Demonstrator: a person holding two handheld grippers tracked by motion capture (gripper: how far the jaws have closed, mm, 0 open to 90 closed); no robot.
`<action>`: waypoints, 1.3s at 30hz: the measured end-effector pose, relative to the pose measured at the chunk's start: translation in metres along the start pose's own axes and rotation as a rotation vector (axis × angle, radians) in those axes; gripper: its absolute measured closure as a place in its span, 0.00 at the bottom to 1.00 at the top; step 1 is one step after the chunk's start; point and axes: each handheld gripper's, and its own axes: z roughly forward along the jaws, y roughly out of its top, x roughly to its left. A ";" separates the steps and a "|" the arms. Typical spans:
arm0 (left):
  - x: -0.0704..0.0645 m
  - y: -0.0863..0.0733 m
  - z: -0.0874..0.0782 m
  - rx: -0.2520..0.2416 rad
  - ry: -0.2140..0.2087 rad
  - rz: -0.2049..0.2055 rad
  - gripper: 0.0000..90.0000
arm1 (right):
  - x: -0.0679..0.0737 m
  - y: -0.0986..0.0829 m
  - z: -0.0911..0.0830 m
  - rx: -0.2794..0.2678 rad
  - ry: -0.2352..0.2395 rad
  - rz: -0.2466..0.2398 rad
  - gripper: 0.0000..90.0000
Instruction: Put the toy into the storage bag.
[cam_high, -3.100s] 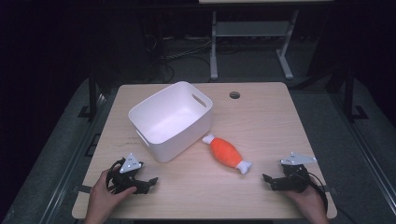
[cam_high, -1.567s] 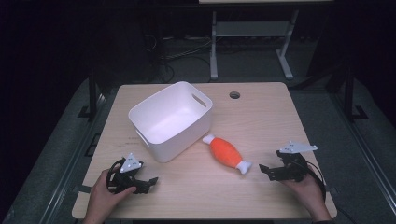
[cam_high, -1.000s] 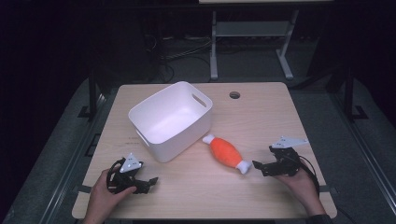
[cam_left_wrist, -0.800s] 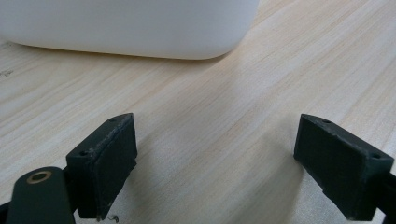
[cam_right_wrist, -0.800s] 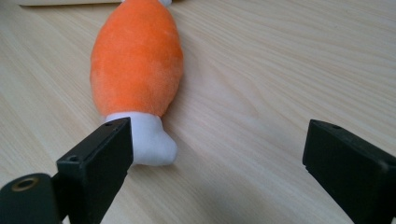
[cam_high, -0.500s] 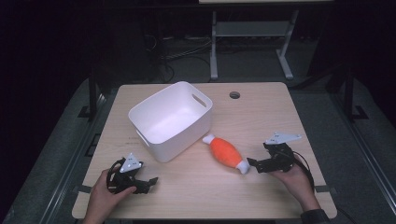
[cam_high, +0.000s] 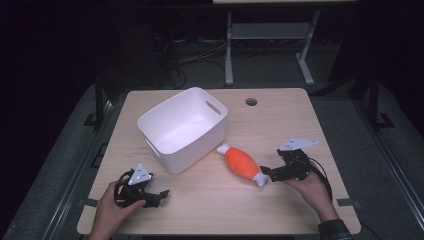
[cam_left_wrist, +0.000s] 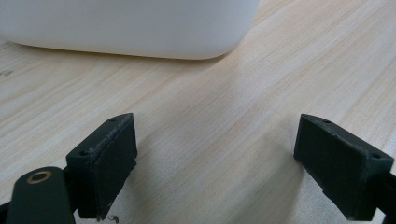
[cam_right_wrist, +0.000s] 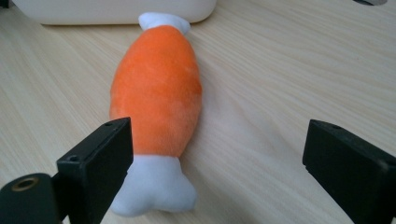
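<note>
An orange plush toy with white bone-shaped ends (cam_high: 241, 164) (cam_right_wrist: 156, 98) lies on the wooden table (cam_high: 300, 120), just right of a white plastic bin (cam_high: 182, 127). My right gripper (cam_high: 268, 175) (cam_right_wrist: 224, 172) is open, its jaws low over the table at the toy's near white end; the left jaw overlaps that end, and nothing is gripped. My left gripper (cam_high: 159, 195) (cam_left_wrist: 215, 172) rests open near the front left edge, with bare wood between its jaws. The bin's wall (cam_left_wrist: 126, 23) stands just ahead of it.
A round cable hole (cam_high: 251, 101) sits in the table's far edge. A metal stand (cam_high: 267, 45) and cables lie on the dark floor beyond the table. Dark floor surrounds the table on both sides.
My right gripper has moved left across the table from the front right corner up to the toy's white end. The left gripper, toy and bin have stayed put.
</note>
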 end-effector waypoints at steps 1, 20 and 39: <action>0.000 0.000 0.000 -0.001 0.000 -0.001 0.14 | 0.001 0.002 0.000 0.000 0.001 0.000 0.09; 0.000 0.000 0.000 -0.002 0.000 -0.002 0.14 | 0.014 0.027 0.017 -0.003 0.026 -0.039 0.09; 0.000 0.000 0.000 0.002 -0.001 0.000 0.14 | 0.027 0.050 0.047 0.044 0.047 -0.061 0.09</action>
